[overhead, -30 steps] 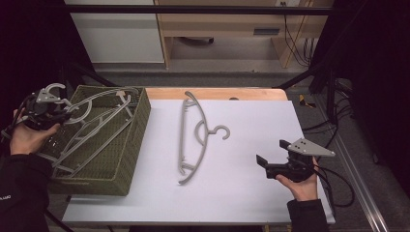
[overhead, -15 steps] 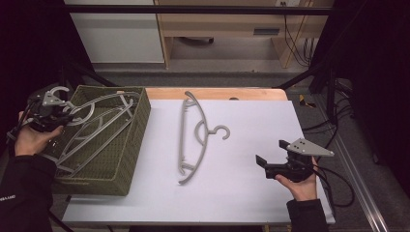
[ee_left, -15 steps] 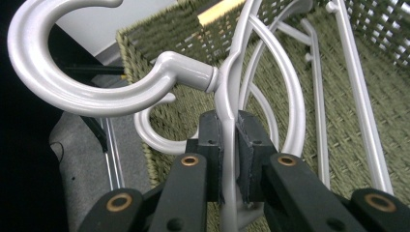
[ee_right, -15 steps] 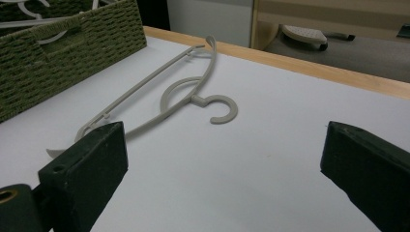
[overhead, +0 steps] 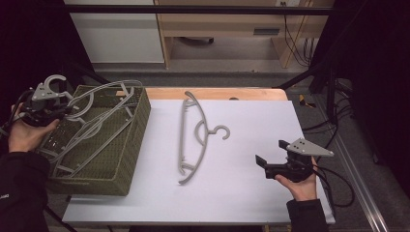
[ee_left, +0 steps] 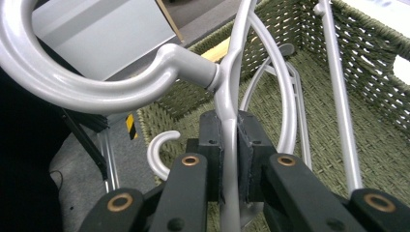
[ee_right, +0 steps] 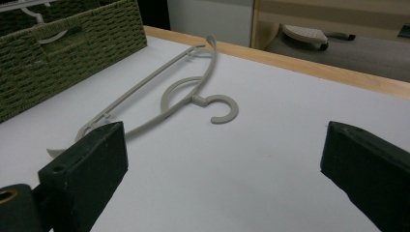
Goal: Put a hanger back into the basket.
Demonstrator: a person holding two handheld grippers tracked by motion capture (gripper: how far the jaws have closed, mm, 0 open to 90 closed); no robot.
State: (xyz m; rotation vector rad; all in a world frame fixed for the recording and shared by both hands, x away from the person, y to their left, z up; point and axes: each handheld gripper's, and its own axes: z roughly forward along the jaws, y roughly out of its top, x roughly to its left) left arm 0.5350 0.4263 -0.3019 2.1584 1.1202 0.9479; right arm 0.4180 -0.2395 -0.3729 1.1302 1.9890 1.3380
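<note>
My left gripper (overhead: 62,110) is shut on a silver-grey hanger (overhead: 99,94) beside its neck, at the left end of an olive woven basket (overhead: 92,186). The left gripper view has my left gripper (ee_left: 230,133) with both pads pressed on the hanger's arm (ee_left: 231,87), and the big hook (ee_left: 72,89) curls up to the left. The hanger's arms reach across the basket. A beige hanger (overhead: 186,140) lies flat in the middle of the white table (overhead: 251,203). My right gripper (overhead: 270,153) hovers open near the table's right side, and in its own view my right gripper (ee_right: 227,145) faces that beige hanger (ee_right: 179,92), apart from it.
More grey hangers (ee_left: 290,96) lie inside the basket, one small hook (ee_left: 159,150) poking up near its wall. The basket's wall (ee_right: 63,53) stands left of the beige hanger. A wooden strip (overhead: 217,93) runs along the table's far edge. Cables (overhead: 333,174) trail off at the right.
The left hand has shifted a little toward the basket, and the held hanger's hook stands slightly higher. The right gripper and the beige hanger have stayed in place.
</note>
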